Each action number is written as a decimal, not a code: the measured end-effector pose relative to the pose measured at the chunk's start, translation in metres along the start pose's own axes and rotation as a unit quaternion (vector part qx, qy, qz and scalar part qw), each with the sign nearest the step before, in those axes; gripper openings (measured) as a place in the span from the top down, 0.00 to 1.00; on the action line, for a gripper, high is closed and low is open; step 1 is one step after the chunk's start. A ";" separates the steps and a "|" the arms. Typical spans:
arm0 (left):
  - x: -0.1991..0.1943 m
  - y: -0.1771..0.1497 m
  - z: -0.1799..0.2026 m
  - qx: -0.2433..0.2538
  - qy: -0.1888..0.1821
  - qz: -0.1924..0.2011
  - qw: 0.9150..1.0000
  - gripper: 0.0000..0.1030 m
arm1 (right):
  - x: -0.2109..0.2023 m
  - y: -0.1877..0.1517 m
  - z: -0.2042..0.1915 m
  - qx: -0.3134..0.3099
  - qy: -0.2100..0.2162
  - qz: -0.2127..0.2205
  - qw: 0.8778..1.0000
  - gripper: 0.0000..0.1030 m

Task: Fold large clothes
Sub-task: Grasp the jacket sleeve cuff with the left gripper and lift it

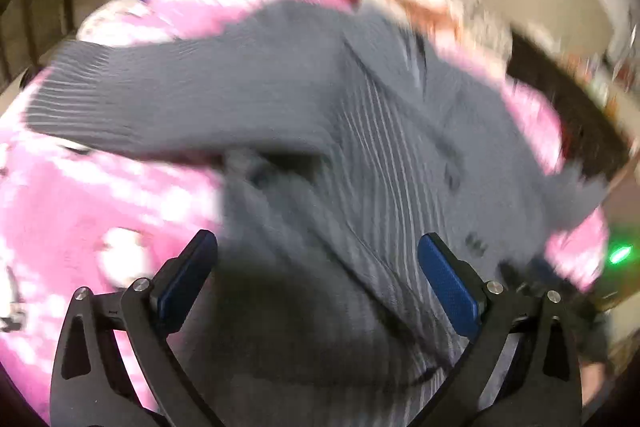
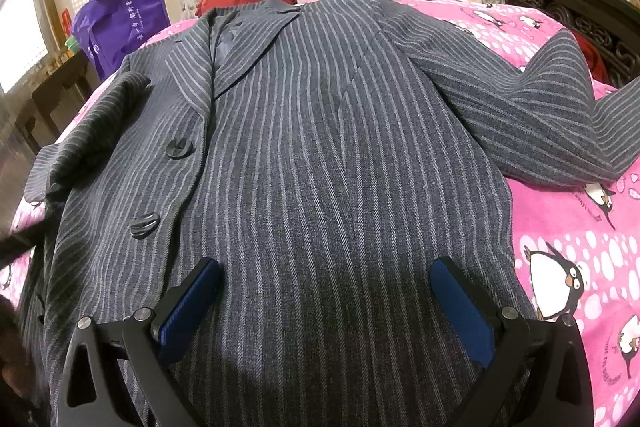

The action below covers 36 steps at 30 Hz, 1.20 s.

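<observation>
Pink penguin bedspread (image 2: 560, 211), grey striped coat (image 2: 320, 147) laid flat on it, front up.

Far left, a purple bag (image 2: 120, 23) stands beside the bed; then one sleeve (image 2: 92, 131) lies bunched by the buttons, likely waiting to be folded in. Left gripper (image 1: 318, 259) hangs blurred over the coat, fingers apart, holding nothing. Right gripper (image 2: 326, 281) sits low over the hem, fingers wide too, seemingly lining up a grab. Off right, the other sleeve (image 2: 540, 115) sprawls outward.
</observation>
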<state>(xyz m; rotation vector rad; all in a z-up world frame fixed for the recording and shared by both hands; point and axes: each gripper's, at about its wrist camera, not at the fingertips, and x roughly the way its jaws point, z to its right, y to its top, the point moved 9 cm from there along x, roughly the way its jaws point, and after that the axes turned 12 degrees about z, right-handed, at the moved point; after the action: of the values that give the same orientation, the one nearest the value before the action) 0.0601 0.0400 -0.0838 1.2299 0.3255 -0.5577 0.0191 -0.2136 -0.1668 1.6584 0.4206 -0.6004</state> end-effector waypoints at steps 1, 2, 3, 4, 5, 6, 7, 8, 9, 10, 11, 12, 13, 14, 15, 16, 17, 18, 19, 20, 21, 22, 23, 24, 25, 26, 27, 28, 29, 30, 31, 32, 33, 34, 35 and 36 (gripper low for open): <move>-0.012 0.012 -0.015 -0.008 0.005 0.026 1.000 0.02 | 0.000 0.000 0.000 0.000 0.000 0.000 1.000 0.00; -0.022 0.025 -0.036 -0.010 0.013 0.054 0.998 0.02 | 0.000 0.000 0.000 0.000 0.000 0.001 1.000 0.00; -0.028 0.034 -0.054 -0.011 0.019 0.073 0.997 0.02 | -0.001 0.000 0.000 -0.002 -0.001 -0.002 1.000 0.00; -0.030 0.041 -0.070 -0.014 0.029 0.083 0.996 0.02 | -0.001 0.000 0.000 -0.001 0.000 -0.001 1.000 0.00; -0.031 0.046 -0.092 -0.028 0.039 0.089 0.995 0.02 | -0.001 0.000 0.000 0.000 0.001 -0.001 1.000 0.00; -0.028 0.049 -0.114 -0.052 0.046 0.085 0.994 0.02 | -0.002 0.000 0.000 -0.001 0.000 -0.001 1.000 0.00; -0.025 0.049 -0.134 -0.075 0.056 0.079 0.992 0.02 | -0.002 0.000 -0.001 -0.001 0.000 0.000 1.000 0.00; -0.019 0.049 -0.156 -0.093 0.068 0.073 0.991 0.02 | -0.002 0.000 -0.001 -0.001 0.001 0.000 1.000 0.00; -0.013 0.047 -0.169 -0.114 0.071 0.063 0.989 0.02 | -0.002 -0.001 0.000 -0.002 0.001 -0.001 1.000 0.00; -0.008 0.046 -0.183 -0.144 0.066 0.055 0.986 0.02 | -0.003 -0.001 0.000 -0.002 0.001 -0.001 1.000 0.00; -0.002 0.046 -0.198 -0.187 0.055 0.057 0.979 0.02 | -0.003 -0.001 0.000 -0.002 0.001 -0.001 1.000 0.00; 0.000 0.049 -0.204 -0.207 0.047 0.064 0.975 0.02 | -0.003 -0.001 0.000 -0.001 0.001 0.000 1.000 0.00; 0.002 0.055 -0.210 -0.218 0.042 0.070 0.973 0.02 | -0.003 -0.001 0.000 -0.001 0.001 0.000 1.000 0.00; 0.009 0.063 -0.212 -0.229 0.036 0.069 0.970 0.03 | -0.003 -0.001 0.000 -0.002 0.001 0.000 1.000 0.00; 0.014 0.070 -0.214 -0.232 0.025 0.070 0.970 0.06 | -0.003 -0.001 0.000 -0.002 0.001 0.000 1.000 0.00; 0.022 0.079 -0.216 -0.236 0.016 0.067 0.969 0.08 | -0.003 -0.001 0.000 -0.002 0.001 0.000 1.000 0.00; 0.032 0.081 -0.213 -0.246 0.016 0.054 0.967 0.15 | -0.003 -0.001 0.000 -0.001 0.001 0.000 1.000 0.00; 0.040 0.087 -0.213 -0.255 0.009 0.049 0.966 0.30 | -0.003 -0.001 0.000 -0.001 0.001 0.000 1.000 0.00; 0.042 0.089 -0.213 -0.260 0.003 0.044 0.965 0.40 | -0.003 -0.001 -0.001 -0.001 0.001 0.000 1.000 0.00; 0.046 0.089 -0.213 -0.264 0.003 0.038 0.964 0.59 | -0.003 -0.001 -0.001 -0.001 0.001 0.000 1.000 0.00; 0.047 0.088 -0.214 -0.263 0.013 0.032 0.964 0.76 | -0.003 -0.001 -0.001 -0.002 0.000 -0.001 1.000 0.00; 0.045 0.086 -0.217 -0.255 0.031 0.032 0.966 0.83 | -0.003 -0.001 -0.001 -0.002 0.000 -0.001 1.000 0.00; 0.043 0.087 -0.220 -0.239 0.052 0.036 0.969 0.84 | -0.003 -0.001 0.000 -0.002 0.001 0.000 1.000 0.00; 0.038 0.089 -0.222 -0.220 0.076 0.046 0.972 0.90 | -0.003 -0.001 -0.001 -0.002 0.001 -0.001 1.000 0.00; 0.034 0.091 -0.222 -0.206 0.090 0.051 0.973 0.94 | -0.003 -0.001 -0.001 -0.002 0.001 -0.001 1.000 0.00; 0.028 0.095 -0.223 -0.192 0.109 0.059 0.974 0.95 | -0.003 -0.001 -0.001 -0.002 0.001 -0.001 1.000 0.00; 0.018 0.103 -0.225 -0.179 0.129 0.075 0.973 0.96 | -0.003 -0.001 -0.001 -0.002 0.000 -0.001 1.000 0.00; 0.008 0.114 -0.229 -0.168 0.146 0.094 0.970 0.96 | -0.003 -0.001 -0.001 -0.003 0.000 -0.002 1.000 0.00; -0.011 0.130 -0.235 -0.162 0.168 0.122 0.965 0.97 | -0.003 -0.001 -0.001 -0.002 0.000 -0.002 1.000 0.00; -0.030 0.144 -0.242 -0.160 0.189 0.148 0.958 0.97 | -0.003 -0.001 -0.001 -0.003 0.000 -0.002 1.000 0.00; -0.047 0.156 -0.250 -0.161 0.206 0.170 0.950 0.97 | -0.003 -0.001 -0.001 -0.003 0.000 -0.002 1.000 0.00; -0.066 0.168 -0.258 -0.161 0.224 0.191 0.942 0.97 | -0.003 -0.001 -0.001 -0.003 0.000 -0.002 1.000 0.00; -0.081 0.180 -0.267 -0.158 0.238 0.205 0.936 0.97 | -0.003 -0.001 0.000 -0.003 0.000 -0.002 1.000 0.00; -0.092 0.189 -0.275 -0.153 0.250 0.212 0.932 0.97 | -0.003 -0.001 0.000 -0.003 0.000 -0.002 1.000 0.00; -0.100 0.196 -0.283 -0.147 0.256 0.213 0.932 0.97 | -0.003 -0.001 0.000 -0.003 0.000 -0.002 1.000 0.00; -0.103 0.198 -0.289 -0.141 0.259 0.204 0.934 0.97 | -0.003 -0.001 -0.001 -0.003 0.000 -0.002 1.000 0.00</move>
<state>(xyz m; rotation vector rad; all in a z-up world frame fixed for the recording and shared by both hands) 0.1050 0.3820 0.0367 1.1057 0.5547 0.1809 0.0160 -0.2126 -0.1657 1.6528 0.4255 -0.6005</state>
